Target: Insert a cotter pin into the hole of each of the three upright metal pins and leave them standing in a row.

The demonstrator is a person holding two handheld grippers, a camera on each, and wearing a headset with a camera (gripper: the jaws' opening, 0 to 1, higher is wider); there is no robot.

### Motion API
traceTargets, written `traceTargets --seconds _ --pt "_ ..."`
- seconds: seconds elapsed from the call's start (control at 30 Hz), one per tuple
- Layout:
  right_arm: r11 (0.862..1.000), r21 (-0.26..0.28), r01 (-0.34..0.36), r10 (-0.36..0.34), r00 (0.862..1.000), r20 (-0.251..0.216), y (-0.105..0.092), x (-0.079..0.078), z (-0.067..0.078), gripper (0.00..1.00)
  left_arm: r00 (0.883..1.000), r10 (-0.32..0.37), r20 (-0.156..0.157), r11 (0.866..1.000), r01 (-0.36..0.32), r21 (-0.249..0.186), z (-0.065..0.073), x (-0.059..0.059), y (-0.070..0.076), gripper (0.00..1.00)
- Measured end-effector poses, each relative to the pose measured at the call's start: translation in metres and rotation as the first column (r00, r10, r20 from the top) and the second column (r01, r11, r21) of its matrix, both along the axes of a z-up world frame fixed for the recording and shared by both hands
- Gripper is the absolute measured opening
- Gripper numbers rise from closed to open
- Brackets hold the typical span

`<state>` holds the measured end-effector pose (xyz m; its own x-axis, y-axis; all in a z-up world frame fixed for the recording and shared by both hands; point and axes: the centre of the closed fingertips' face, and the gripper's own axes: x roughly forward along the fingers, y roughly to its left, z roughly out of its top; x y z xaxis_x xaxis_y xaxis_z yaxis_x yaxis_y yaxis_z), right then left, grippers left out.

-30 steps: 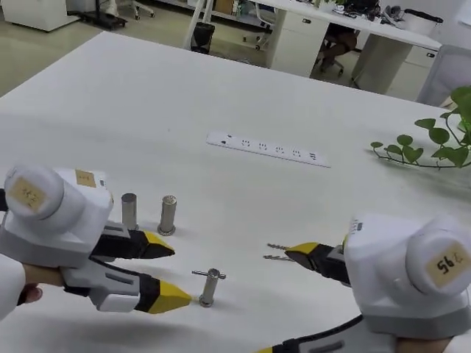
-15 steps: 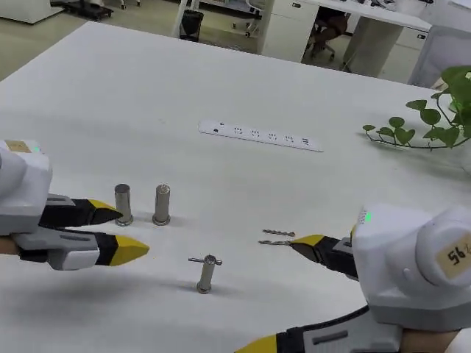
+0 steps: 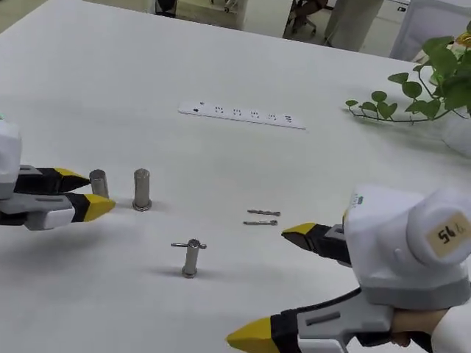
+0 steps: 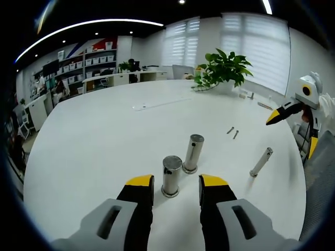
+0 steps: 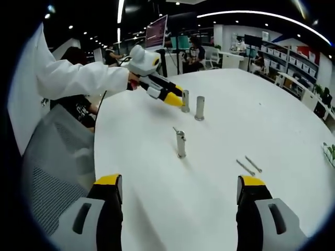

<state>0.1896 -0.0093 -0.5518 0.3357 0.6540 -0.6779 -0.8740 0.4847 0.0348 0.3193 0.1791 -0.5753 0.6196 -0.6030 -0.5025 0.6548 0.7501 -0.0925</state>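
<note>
Straddling one upright pin (image 4: 171, 172), left tool (image 4: 175, 182) gapes.

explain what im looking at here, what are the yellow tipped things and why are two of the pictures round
There is no robot here. A person holds a two-jaw gripper in each hand, and the yellow tips are the jaws. The square picture comes from a camera on the person's head. Each round one comes from a fisheye camera on a gripper, looking along its jaws.

Three metal pins stand on the white table. The left gripper has its open jaws either side of one pin without touching it. A second pin stands just beyond. The third pin stands apart, with a cotter pin through its top. Two loose cotter pins lie flat nearby. The right gripper is open and holds nothing. A power strip and a leafy plant sit farther back.
</note>
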Motion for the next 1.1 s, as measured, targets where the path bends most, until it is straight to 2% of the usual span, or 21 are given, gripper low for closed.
traceTargets --seconds 0.1,0.33,0.43,0.53,0.63,0.87,0.97,1.1 --pt "1.0 0.003 0.011 -0.011 1.0 -0.001 -0.003 0.001 0.0 0.89 1.0 -0.004 -0.007 1.0 0.004 -0.008 -0.003 0.004 -0.003 0.3" --pt "1.0 -0.002 0.026 -0.026 1.0 -0.017 -0.006 0.0 -0.007 0.87 1.0 0.014 0.012 1.0 -0.014 -0.023 0.0 0.01 -0.006 0.25" --pt "0.999 0.005 0.036 -0.036 0.999 -0.024 -0.007 -0.001 -0.008 0.87 1.0 0.021 0.021 0.999 -0.02 -0.03 0.002 0.012 -0.006 0.14" --pt "0.999 0.006 0.036 -0.036 0.999 -0.024 -0.006 0.0 -0.007 0.86 0.999 0.053 0.007 0.998 -0.053 -0.034 0.003 0.013 -0.003 0.11" --pt "0.999 0.006 0.036 -0.036 0.999 -0.021 -0.006 0.0 -0.007 0.86 0.999 0.026 0.045 1.0 -0.027 0.006 0.004 0.012 -0.004 0.1" --pt "0.999 0.008 0.032 -0.032 0.999 -0.017 -0.007 -0.001 -0.005 0.86 0.999 0.028 0.038 0.999 -0.029 0.022 0.004 0.01 -0.001 0.1" --pt "1.0 0.007 0.03 -0.03 0.999 -0.013 -0.007 -0.002 -0.004 0.86 0.998 0.044 0.044 0.998 -0.046 0.051 0.007 0.008 0.002 0.1" --pt "1.0 0.008 0.029 -0.029 1.0 -0.007 -0.008 -0.002 -0.001 0.86 0.997 0.048 0.056 0.999 -0.049 0.021 0.023 0.003 0.005 0.09"
